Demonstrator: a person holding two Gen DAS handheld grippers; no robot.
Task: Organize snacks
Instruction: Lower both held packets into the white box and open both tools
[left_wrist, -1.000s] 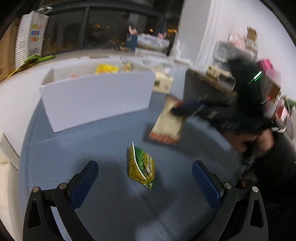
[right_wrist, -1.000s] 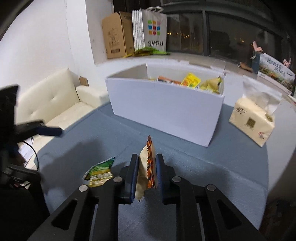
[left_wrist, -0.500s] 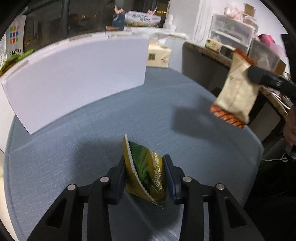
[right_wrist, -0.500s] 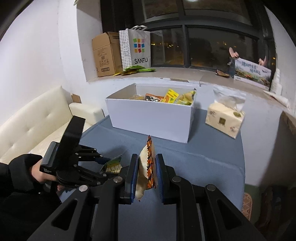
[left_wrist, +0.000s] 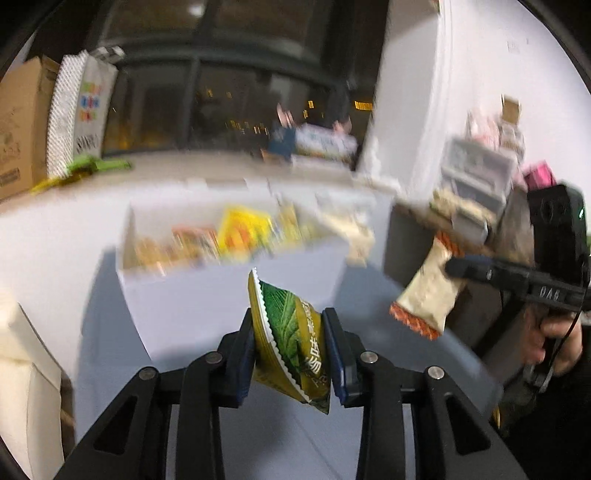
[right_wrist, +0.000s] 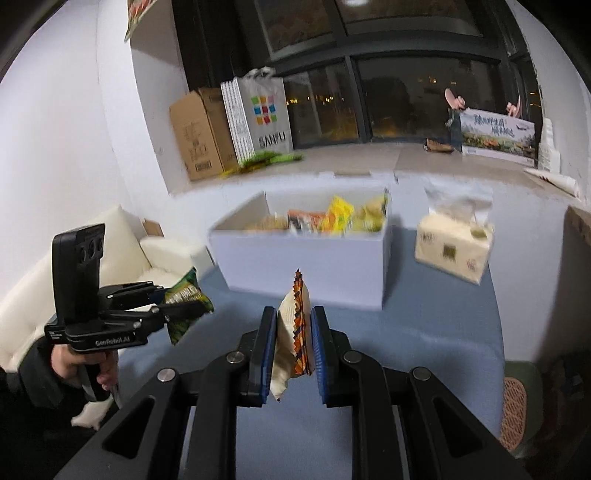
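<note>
With both packets now lifted clear of the blue-grey counter (right_wrist: 436, 332), the snack sorting enters its delivery stage. The left tongs (left_wrist: 292, 345), which a second ago hung spread wide above the green snack packet (left_wrist: 291, 343) as it lay flat on the cloth, have since clenched on it and raised it; the packet now stands on edge between the blue pads, its serrated top edge pointing ahead at the white box (right_wrist: 306, 266). The right tongs (right_wrist: 293, 347) stay clamped on the cream-and-orange snack packet (right_wrist: 293, 332), likewise held upright, and have drawn back from the box, giving a wider view of the counter.

Judged from this, no loose snack remains in sight on the counter, so what is left is carrying the two packets into the box, where yellow and orange wrappers already crowd the right-hand part of the interior.

Directly ahead of both tongs rises the near wall of the box, and its top rim is the edge each packet must pass over. From the right wrist view, the left part of the box looks less full and probably offers the easier drop. To the right of the right tongs sits a tissue pack (right_wrist: 454, 243), well apart from the box; beyond it the counter ends. The two tongs hang side by side, so they may need to go in one at a time.
</note>
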